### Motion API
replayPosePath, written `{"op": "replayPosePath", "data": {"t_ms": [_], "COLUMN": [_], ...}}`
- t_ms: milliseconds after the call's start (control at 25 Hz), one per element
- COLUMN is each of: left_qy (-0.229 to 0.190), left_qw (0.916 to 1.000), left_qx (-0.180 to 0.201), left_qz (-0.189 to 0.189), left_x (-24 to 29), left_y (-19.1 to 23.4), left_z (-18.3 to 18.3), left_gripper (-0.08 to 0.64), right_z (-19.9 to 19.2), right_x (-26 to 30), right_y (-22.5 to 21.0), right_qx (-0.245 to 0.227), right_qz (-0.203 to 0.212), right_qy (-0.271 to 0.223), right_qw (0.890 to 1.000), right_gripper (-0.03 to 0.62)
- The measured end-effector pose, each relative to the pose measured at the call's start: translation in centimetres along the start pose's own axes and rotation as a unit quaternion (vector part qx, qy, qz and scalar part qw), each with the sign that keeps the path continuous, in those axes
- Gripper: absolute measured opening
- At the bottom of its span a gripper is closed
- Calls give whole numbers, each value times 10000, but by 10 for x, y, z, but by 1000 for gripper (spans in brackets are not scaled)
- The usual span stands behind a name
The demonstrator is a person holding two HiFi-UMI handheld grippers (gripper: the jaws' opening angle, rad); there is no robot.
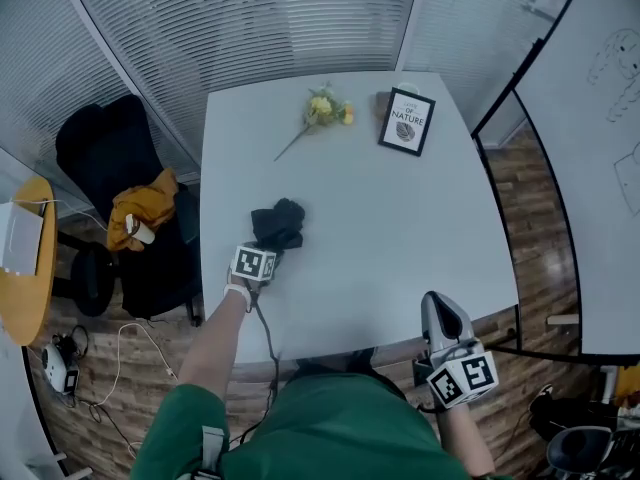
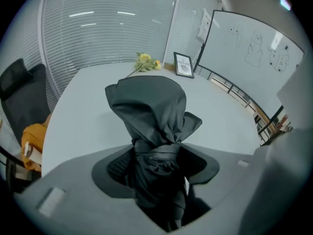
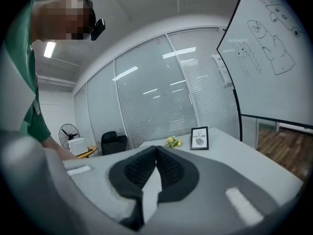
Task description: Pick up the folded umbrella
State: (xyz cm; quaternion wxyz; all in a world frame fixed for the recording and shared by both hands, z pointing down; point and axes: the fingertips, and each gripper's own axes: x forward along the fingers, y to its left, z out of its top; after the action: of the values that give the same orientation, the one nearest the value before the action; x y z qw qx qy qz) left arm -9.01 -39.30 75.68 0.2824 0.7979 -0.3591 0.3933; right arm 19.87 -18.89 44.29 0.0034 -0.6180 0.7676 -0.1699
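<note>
The folded black umbrella (image 1: 278, 223) lies on the white table (image 1: 400, 228) near its left front part. My left gripper (image 1: 270, 250) reaches down onto the umbrella's near end. In the left gripper view the umbrella (image 2: 146, 106) fills the space between the jaws of the left gripper (image 2: 156, 165), its strapped neck sitting between the two dark pads, which lie against its sides. My right gripper (image 1: 440, 306) hangs off the table's front right edge, apart from the umbrella. In its own view the right gripper (image 3: 156, 150) is shut with nothing in it.
A bunch of yellow flowers (image 1: 325, 110) and a framed picture (image 1: 406, 121) sit at the table's far end. A black chair with an orange cloth (image 1: 140, 208) stands left of the table. A whiteboard (image 1: 600, 118) runs along the right.
</note>
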Motion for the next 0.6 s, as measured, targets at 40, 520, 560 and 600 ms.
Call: {"op": "replayPosePath", "data": {"t_ms": [40, 520, 560, 600], "left_qy": [-73, -1599, -1731, -1868], "left_qw": [9998, 9783, 9750, 9718], "left_qx": [-140, -1060, -1111, -1138], "left_qz": [-87, -783, -842, -883], "left_x": [-4, -106, -116, -125], "left_y": [-2, -57, -64, -70], "left_z": [-2, 13, 15, 19], "left_gripper": [284, 284, 283, 284], "right_z": [0, -5, -5, -4], "right_x": [1, 11, 13, 15], "right_y": [1, 22, 24, 27], "right_qx": [19, 5, -8, -22], "right_qz": [38, 686, 744, 800], "right_qy": [-1, 25, 36, 42], "right_qw": [10000, 9976, 9972, 9968], "right_gripper": [3, 3, 3, 3]}}
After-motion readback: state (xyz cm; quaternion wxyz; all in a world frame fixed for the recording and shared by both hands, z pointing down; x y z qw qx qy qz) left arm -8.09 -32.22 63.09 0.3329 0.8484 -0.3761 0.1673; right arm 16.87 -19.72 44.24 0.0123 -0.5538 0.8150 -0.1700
